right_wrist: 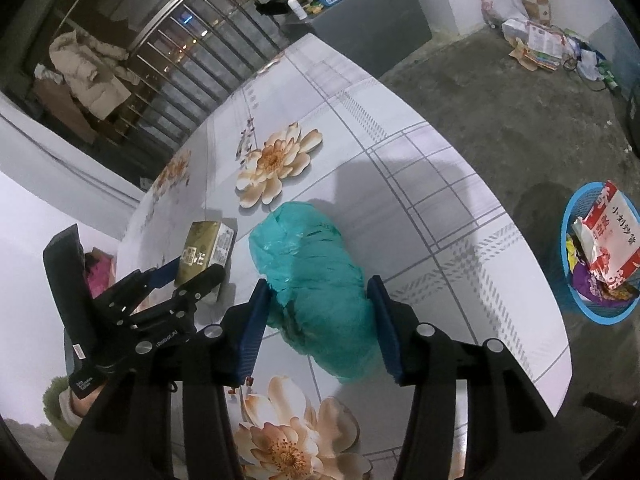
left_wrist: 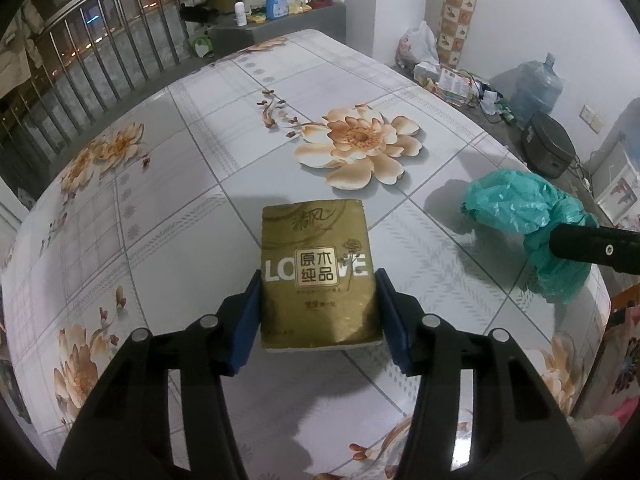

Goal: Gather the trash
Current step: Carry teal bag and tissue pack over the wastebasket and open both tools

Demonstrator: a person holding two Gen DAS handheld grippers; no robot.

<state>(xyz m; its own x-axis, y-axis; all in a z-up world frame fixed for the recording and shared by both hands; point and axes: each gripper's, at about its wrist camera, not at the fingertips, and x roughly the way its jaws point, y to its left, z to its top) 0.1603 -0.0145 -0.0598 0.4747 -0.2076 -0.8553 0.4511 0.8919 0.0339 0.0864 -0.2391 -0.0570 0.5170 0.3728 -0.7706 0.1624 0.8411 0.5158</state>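
On the flower-patterned table [left_wrist: 192, 184], the left claw [left_wrist: 318, 316] grips a gold tissue pack [left_wrist: 318, 276], its blue pads pressed against both long sides. To the right, the right claw [right_wrist: 320, 320] clamps a crumpled teal plastic bag [right_wrist: 316, 280] lying near the table's right edge. On the floor at far right stands a blue basket [right_wrist: 572, 296] holding wrappers.

blue basket [right_wrist: 576, 216] cut by frame edge, bottle labels unreadable

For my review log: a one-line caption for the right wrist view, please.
Right gripper closes around green plastic bag on floral table.
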